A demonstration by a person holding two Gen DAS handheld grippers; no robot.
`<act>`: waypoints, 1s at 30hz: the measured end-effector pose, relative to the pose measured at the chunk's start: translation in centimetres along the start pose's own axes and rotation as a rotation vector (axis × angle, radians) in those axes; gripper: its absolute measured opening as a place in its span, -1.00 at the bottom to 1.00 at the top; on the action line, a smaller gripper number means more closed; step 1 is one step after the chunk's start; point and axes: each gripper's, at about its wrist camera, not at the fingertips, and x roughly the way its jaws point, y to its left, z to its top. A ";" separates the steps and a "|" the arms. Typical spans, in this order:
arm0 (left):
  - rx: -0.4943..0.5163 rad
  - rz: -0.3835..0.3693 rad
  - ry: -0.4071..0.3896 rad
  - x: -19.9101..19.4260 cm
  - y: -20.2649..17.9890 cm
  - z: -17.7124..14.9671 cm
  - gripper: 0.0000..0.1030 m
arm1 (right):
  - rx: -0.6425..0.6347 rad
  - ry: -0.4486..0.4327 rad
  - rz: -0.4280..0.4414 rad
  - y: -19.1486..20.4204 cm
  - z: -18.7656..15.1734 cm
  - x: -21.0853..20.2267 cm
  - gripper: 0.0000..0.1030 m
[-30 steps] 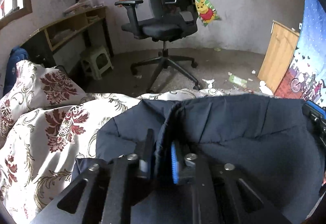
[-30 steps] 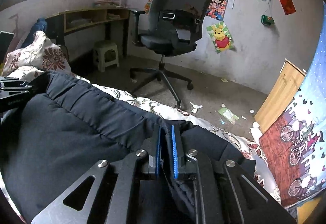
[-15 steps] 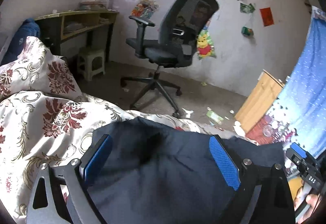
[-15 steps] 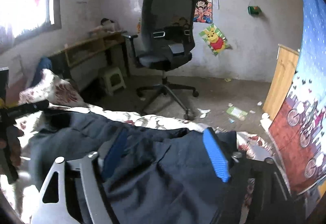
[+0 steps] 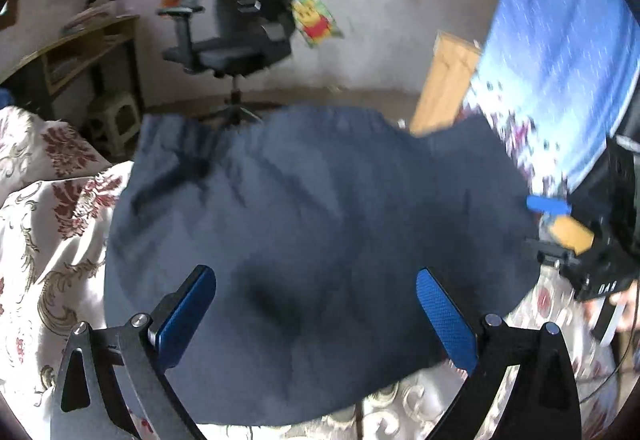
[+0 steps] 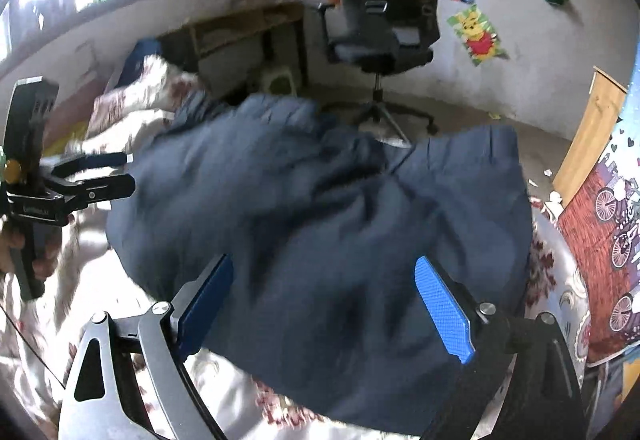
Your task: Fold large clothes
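The dark navy garment (image 5: 320, 232) lies in a rumpled, roughly folded heap on a floral bedspread (image 5: 52, 248), spread ahead of and beneath both pairs of fingers. The left gripper (image 5: 316, 316) hangs over its near edge with the jaws opening, already spread wide; the cloth shows in the gap below, but neither blue pad (image 5: 184, 316) presses on it. The right gripper (image 6: 324, 312) is likewise over the garment, its jaws opening wide, its blue pads (image 6: 442, 310) clear of the fabric and gripping nothing. Beyond the fingertips and past the garment's far edge stand a black office chair (image 6: 384, 24), a small stool (image 5: 114, 120) and a wooden desk (image 6: 244, 28) against the wall; both views are motion-blurred.
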 end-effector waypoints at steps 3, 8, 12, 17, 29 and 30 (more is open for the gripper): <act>0.029 0.001 0.066 1.4 -0.6 -1.0 0.97 | 0.014 0.043 -0.004 0.0 -1.2 0.7 0.74; 0.057 0.060 0.114 3.4 -0.7 -0.9 0.97 | 0.020 0.100 -0.027 -0.1 -2.6 2.9 0.74; 0.041 0.087 0.107 4.3 -0.2 0.1 1.00 | 0.003 0.089 -0.035 -0.2 -2.3 4.1 0.74; -0.042 0.093 0.095 5.8 1.6 1.5 1.00 | 0.015 0.055 -0.036 -0.7 -0.5 5.4 0.74; -0.071 0.124 0.034 8.9 4.2 4.5 1.00 | 0.103 0.016 -0.080 -3.6 2.3 9.5 0.77; -0.073 0.125 0.032 9.1 4.4 4.8 1.00 | 0.111 0.014 -0.084 -3.8 2.6 9.7 0.77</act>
